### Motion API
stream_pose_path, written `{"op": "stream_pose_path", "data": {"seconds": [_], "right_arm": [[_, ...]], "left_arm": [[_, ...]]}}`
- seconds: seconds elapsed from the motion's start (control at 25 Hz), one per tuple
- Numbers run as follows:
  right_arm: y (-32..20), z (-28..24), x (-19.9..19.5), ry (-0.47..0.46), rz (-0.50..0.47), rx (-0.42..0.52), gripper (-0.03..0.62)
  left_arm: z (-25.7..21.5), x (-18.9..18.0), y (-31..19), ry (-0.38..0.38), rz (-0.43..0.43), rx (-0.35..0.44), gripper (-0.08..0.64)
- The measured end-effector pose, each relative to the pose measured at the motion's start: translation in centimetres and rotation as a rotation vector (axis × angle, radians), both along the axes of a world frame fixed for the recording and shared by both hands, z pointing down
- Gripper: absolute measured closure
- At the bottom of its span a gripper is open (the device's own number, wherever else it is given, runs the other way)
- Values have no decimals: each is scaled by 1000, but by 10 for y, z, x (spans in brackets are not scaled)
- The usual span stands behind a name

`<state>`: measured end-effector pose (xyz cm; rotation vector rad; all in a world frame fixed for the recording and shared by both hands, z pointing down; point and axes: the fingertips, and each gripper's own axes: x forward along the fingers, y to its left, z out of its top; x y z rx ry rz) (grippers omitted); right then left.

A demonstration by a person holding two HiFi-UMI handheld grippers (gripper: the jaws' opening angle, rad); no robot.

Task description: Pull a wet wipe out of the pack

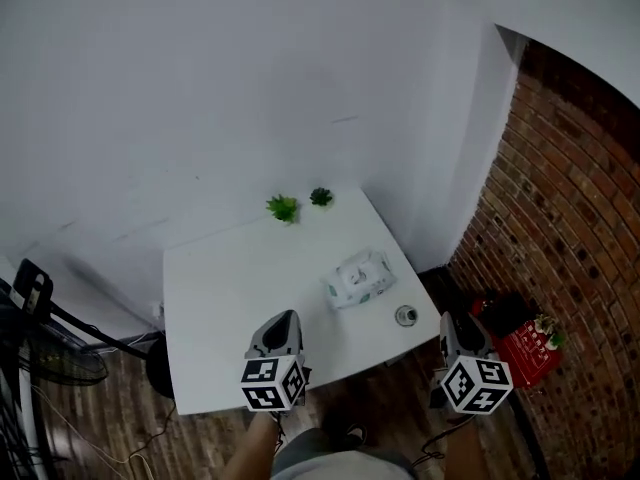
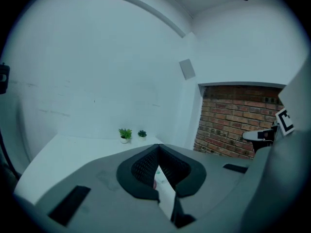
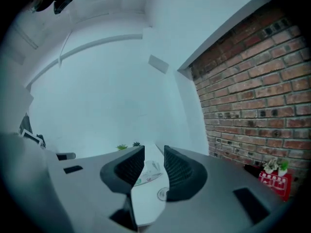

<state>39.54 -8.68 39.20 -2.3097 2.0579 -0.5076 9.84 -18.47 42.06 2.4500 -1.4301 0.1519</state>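
The wet wipe pack (image 1: 358, 278), white with a pale pattern, lies on the right half of the white table (image 1: 225, 288). Both grippers hover at the table's near edge, well short of the pack. My left gripper (image 1: 287, 317) sits over the front edge, left of and nearer than the pack; its jaws meet at the tips (image 2: 158, 148), shut on nothing. My right gripper (image 1: 446, 318) hangs just off the table's right front corner; its jaws (image 3: 154, 152) stand apart, open and empty. The pack (image 3: 147, 172) shows through that gap, farther off.
A small round metal object (image 1: 405, 315) lies near the table's right front corner. Two little potted plants (image 1: 283, 208) (image 1: 320, 197) stand at the far edge by the white wall. A fan (image 1: 45, 343) is on the left, a red box (image 1: 525, 346) by the brick wall (image 1: 575, 208) on the right.
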Motion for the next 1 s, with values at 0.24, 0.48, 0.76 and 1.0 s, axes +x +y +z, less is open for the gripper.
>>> {"op": "stream_pose_path", "data": {"seconds": [0.24, 0.48, 0.76, 1.0], "right_arm": [[-43, 26, -8, -51, -46, -34, 466], [-72, 32, -5, -65, -64, -37, 468], [-107, 47, -17, -56, -136, -81, 469], [-120, 58, -25, -53, -193, -119, 469]], "left_arm": [[13, -19, -26, -36, -63, -32, 559], [12, -3, -62, -40, -47, -17, 558], [14, -5, -80, -17, -73, -33, 558], [21, -19, -83, -23, -133, -46, 558]]}}
